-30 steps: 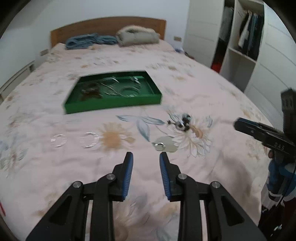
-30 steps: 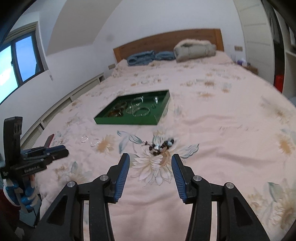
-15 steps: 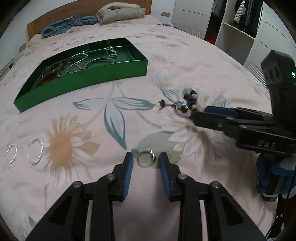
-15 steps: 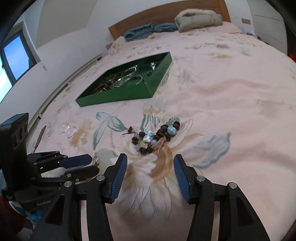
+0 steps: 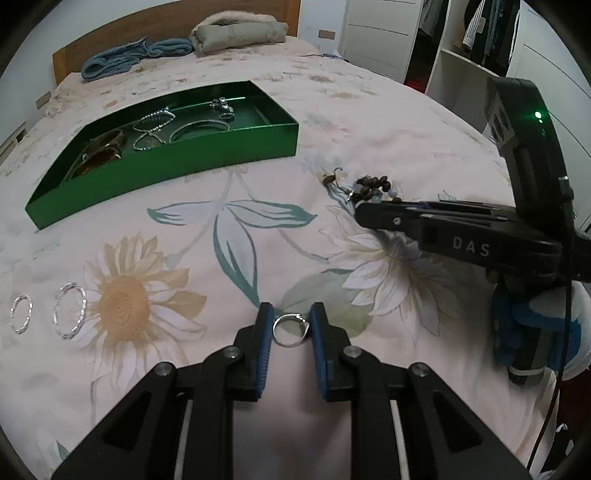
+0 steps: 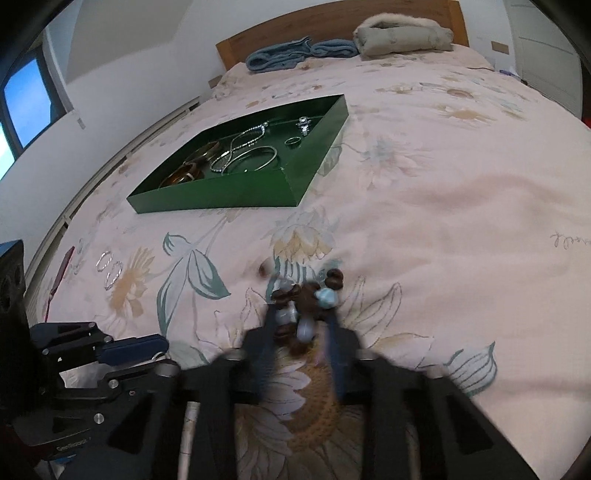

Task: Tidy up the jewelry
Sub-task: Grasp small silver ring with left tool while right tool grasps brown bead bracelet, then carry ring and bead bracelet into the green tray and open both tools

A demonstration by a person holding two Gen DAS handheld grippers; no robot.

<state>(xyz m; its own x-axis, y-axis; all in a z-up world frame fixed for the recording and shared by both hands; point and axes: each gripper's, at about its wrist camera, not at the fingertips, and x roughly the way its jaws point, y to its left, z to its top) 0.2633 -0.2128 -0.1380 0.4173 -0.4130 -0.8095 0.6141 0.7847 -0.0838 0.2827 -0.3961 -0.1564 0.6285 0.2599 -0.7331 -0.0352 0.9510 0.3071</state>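
A small silver ring (image 5: 290, 329) lies on the floral bedspread between the fingers of my left gripper (image 5: 289, 321), which stands open around it with small gaps either side. My right gripper (image 6: 301, 325) straddles a brown and pale-blue bead bracelet (image 6: 306, 295); its fingers are motion-blurred and close in on the beads. The bracelet also shows in the left wrist view (image 5: 369, 186). A green tray (image 5: 229, 147) further back holds bangles, a chain and rings; it also shows in the right wrist view (image 6: 258, 192).
Two twisted silver rings (image 5: 69, 310) lie on the bedspread at the left; they also show in the right wrist view (image 6: 109, 269). Folded clothes (image 5: 236, 33) sit by the headboard. A wardrobe (image 5: 461, 40) stands to the right of the bed.
Both grippers have dropped to the bedspread. The left one has moved forward so the ring sits between its fingers. The right one has advanced onto the bead bracelet and its fingers have narrowed.
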